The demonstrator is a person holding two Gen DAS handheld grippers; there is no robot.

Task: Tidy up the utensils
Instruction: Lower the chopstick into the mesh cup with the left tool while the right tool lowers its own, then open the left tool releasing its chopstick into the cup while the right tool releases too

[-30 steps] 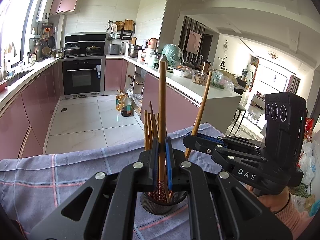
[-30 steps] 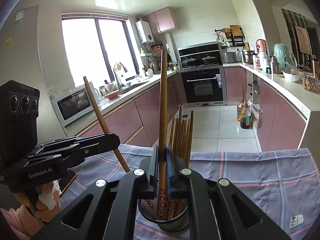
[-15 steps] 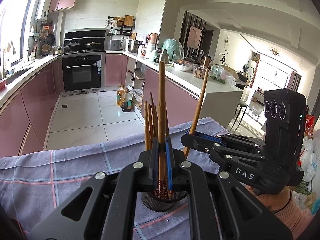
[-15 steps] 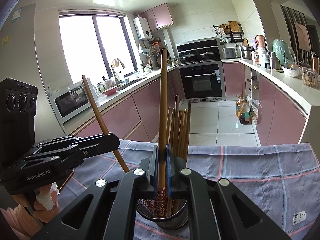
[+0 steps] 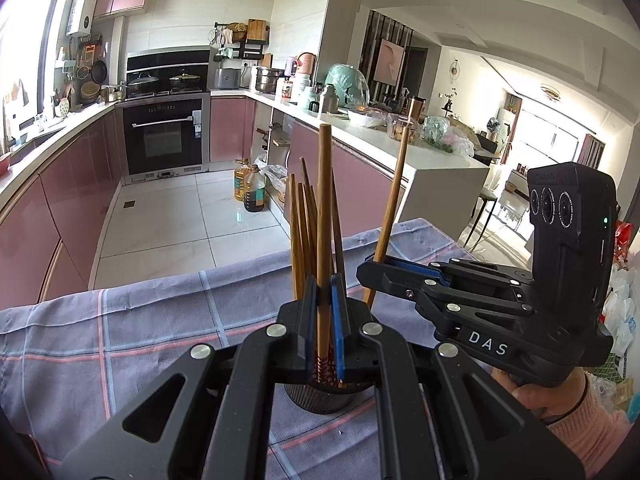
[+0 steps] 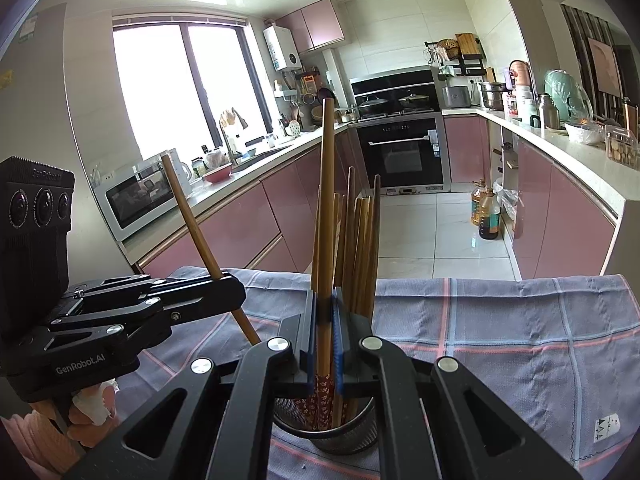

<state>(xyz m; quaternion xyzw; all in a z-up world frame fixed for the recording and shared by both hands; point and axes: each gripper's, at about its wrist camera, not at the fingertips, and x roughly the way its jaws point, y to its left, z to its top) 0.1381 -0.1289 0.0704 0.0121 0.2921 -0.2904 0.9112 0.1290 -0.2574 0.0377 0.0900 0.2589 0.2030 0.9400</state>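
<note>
Two chopsticks pinched, one in my left gripper (image 5: 324, 312), one in my right gripper (image 6: 325, 314), both over the holder (image 6: 344, 436); a tilted drop could knock it over.

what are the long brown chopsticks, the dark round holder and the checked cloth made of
Long brown chopsticks: likely wood or bamboo, matte brown shafts, with red patterned lower ends. Dark round holder: seems metal mesh, fine perforated wall under a smooth rim. Checked cloth: woven fabric, soft folds, grey-blue with pink and blue lines.
</note>
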